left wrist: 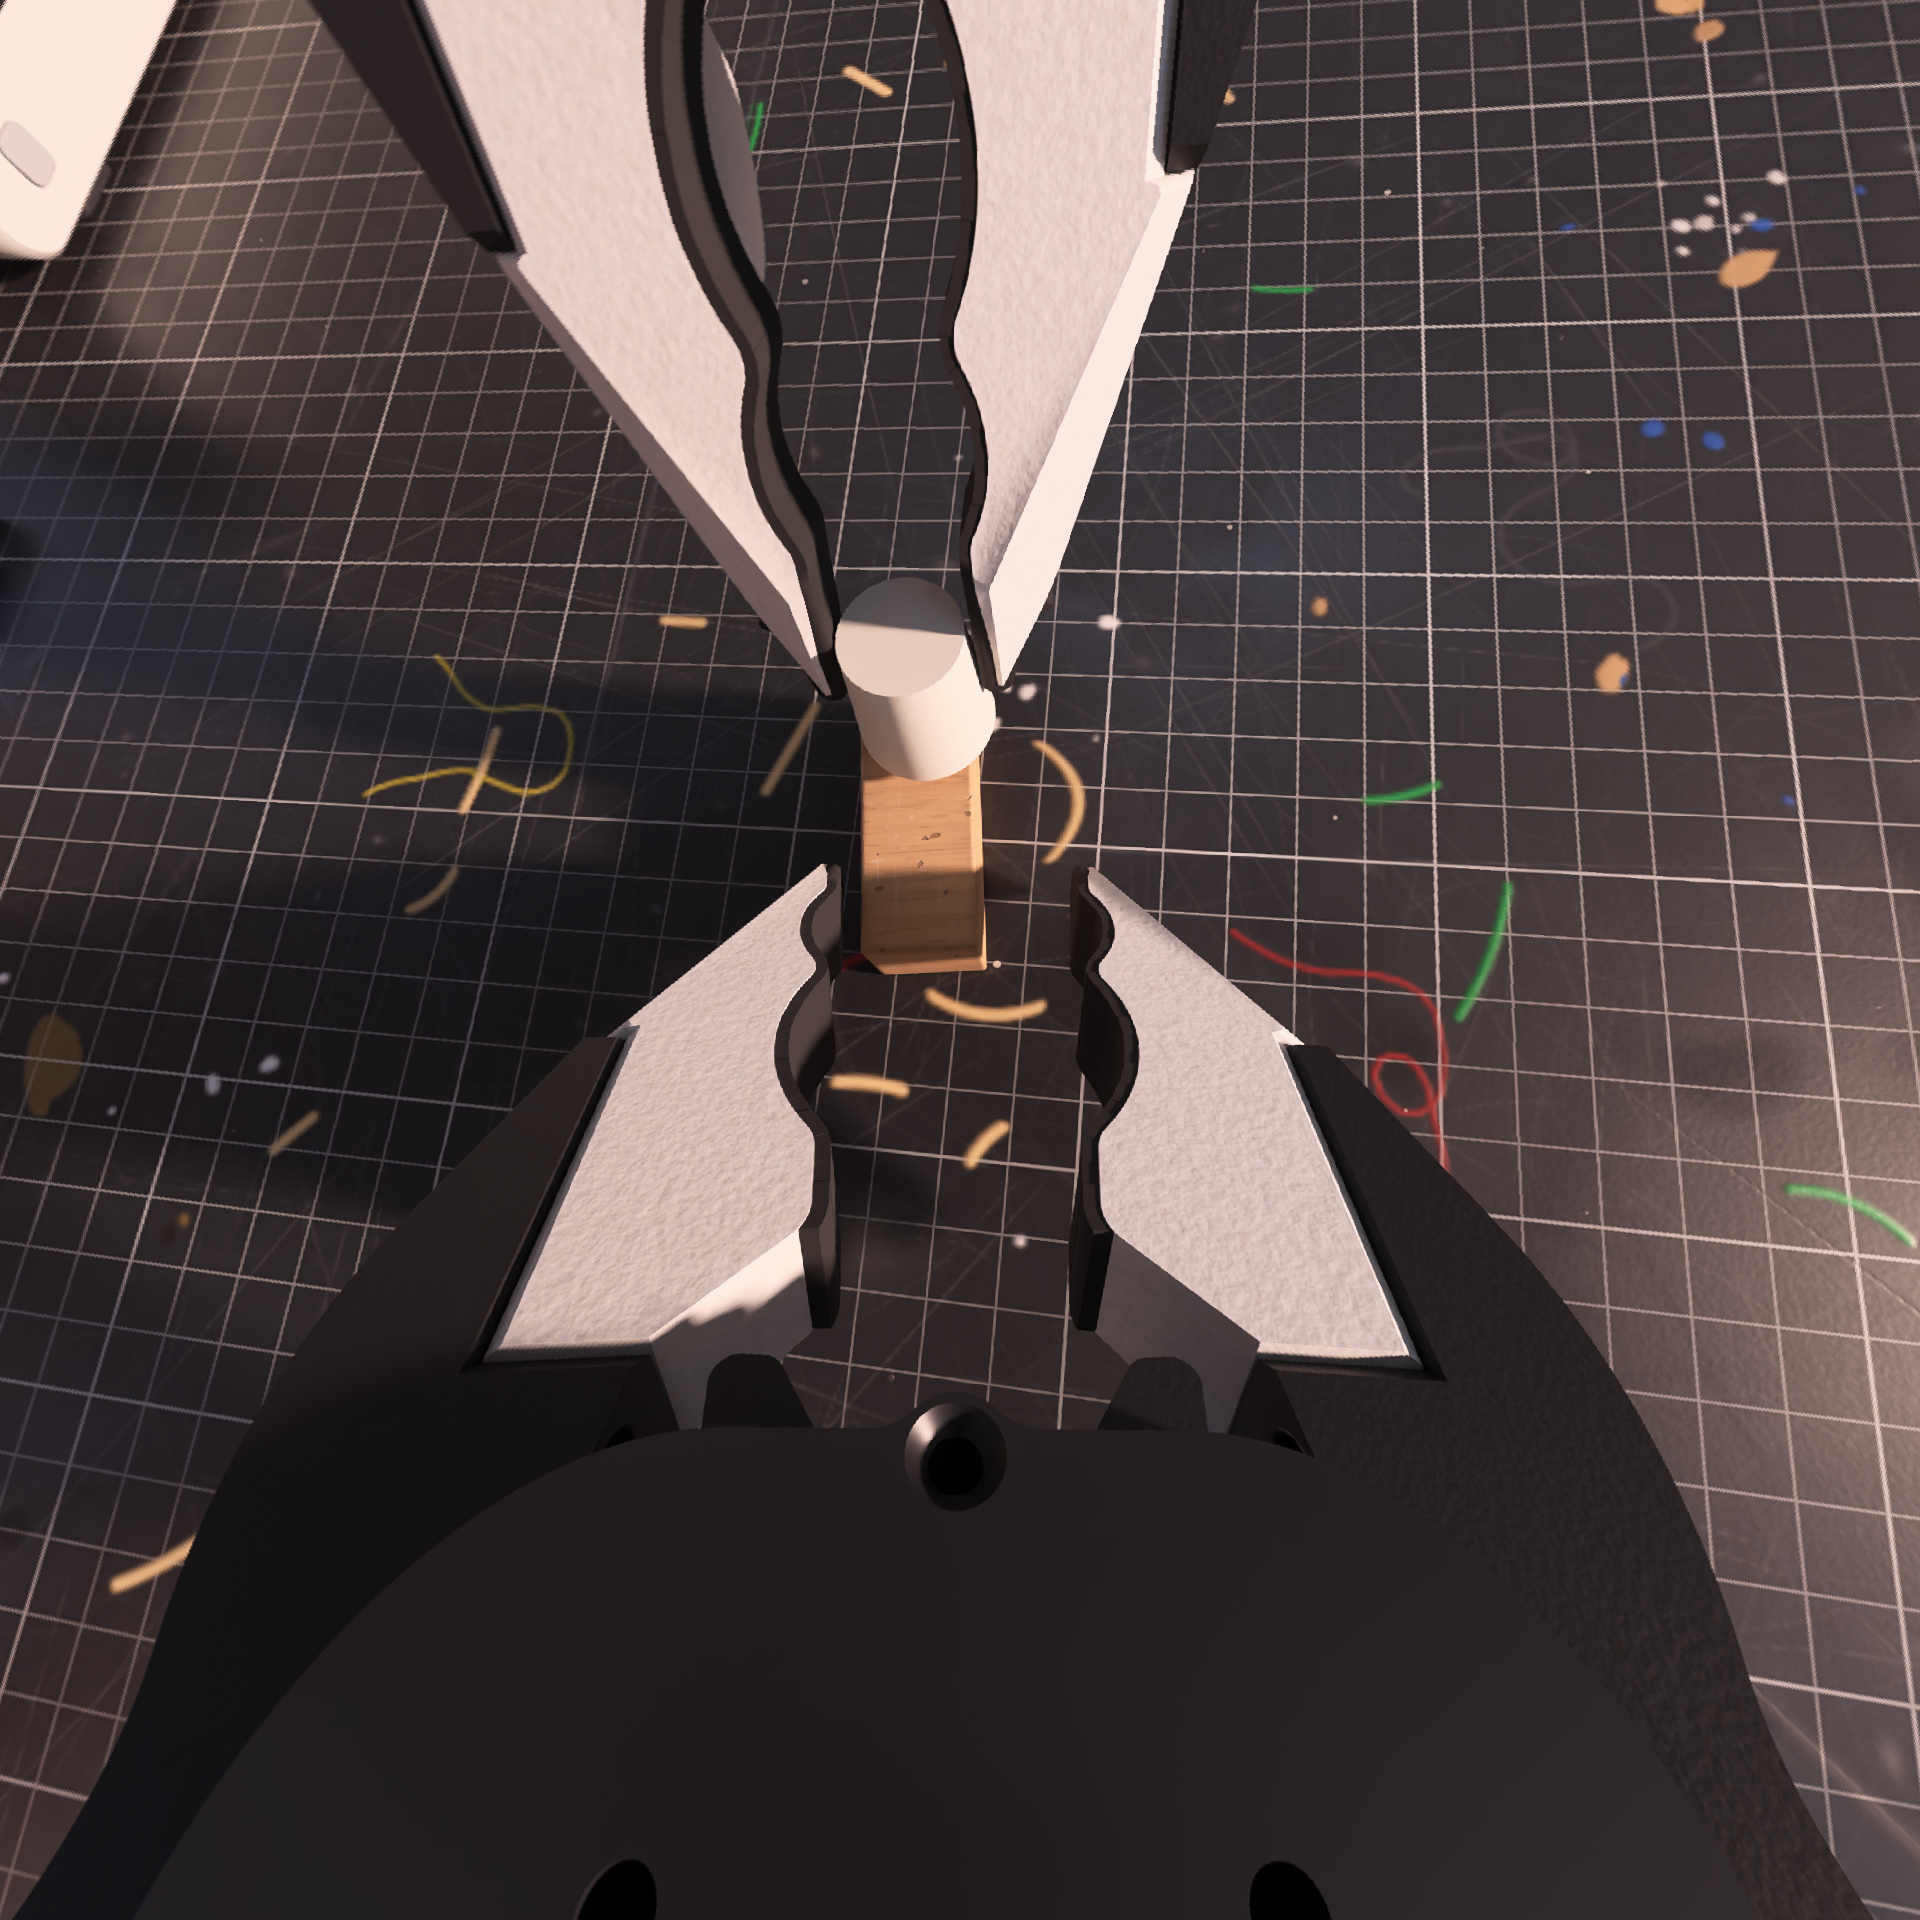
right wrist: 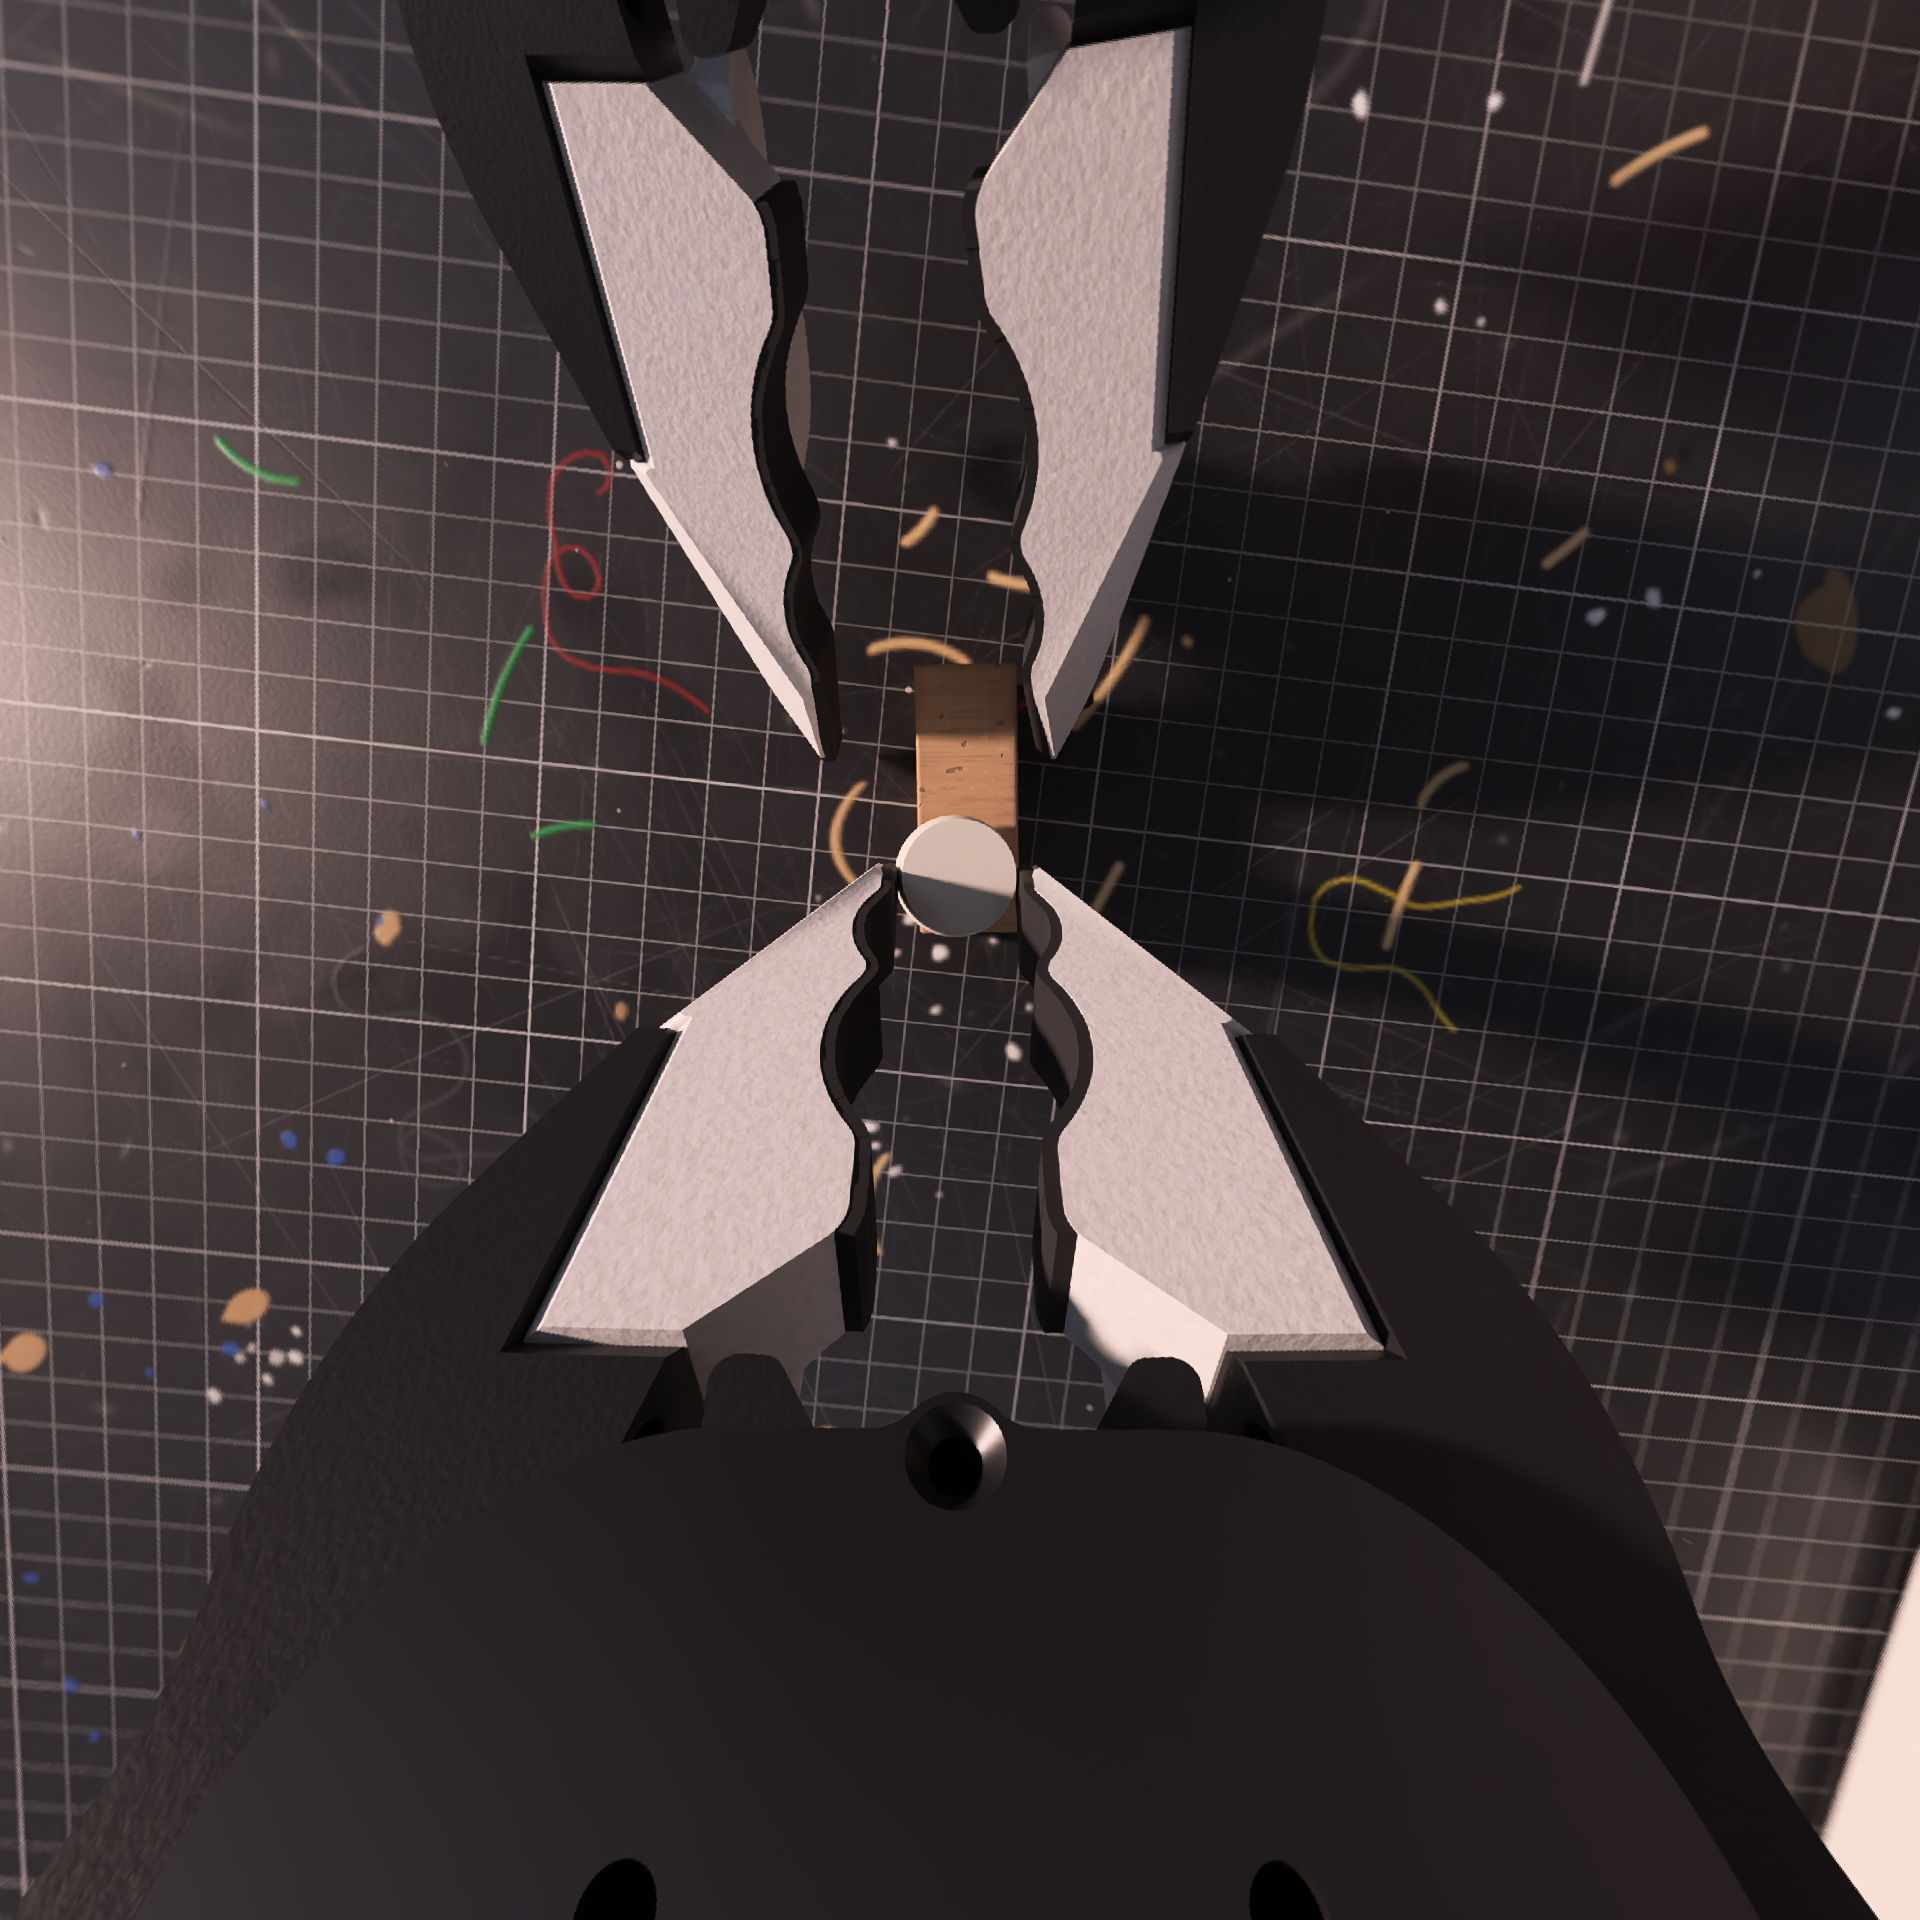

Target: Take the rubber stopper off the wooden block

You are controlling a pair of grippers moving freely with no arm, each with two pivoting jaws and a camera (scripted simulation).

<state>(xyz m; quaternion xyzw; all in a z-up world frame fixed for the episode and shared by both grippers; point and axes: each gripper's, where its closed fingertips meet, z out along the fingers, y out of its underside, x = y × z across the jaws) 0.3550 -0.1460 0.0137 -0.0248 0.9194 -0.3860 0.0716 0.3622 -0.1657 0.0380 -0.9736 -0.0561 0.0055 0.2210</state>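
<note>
A small wooden block (left wrist: 923, 894) lies on the dark grid mat (left wrist: 1455, 623). A white rubber stopper (left wrist: 914, 665) stands on its far end. My right gripper (left wrist: 912, 681) reaches in from the top of the left wrist view, its tips pressed on both sides of the stopper. In the right wrist view the right gripper (right wrist: 956, 873) is shut on the stopper (right wrist: 956, 878), seen from above. My left gripper (left wrist: 956, 873) is open, its tips on either side of the block's near end, with a gap on the right side. It also shows in the right wrist view (right wrist: 935, 743), straddling the block (right wrist: 964, 748).
The mat is scattered with paint flecks and thread scraps in tan, green, red and yellow. A white object (left wrist: 42, 125) sits at the far left corner. A pale strip (right wrist: 1870, 1714) borders the mat at the lower right of the right wrist view.
</note>
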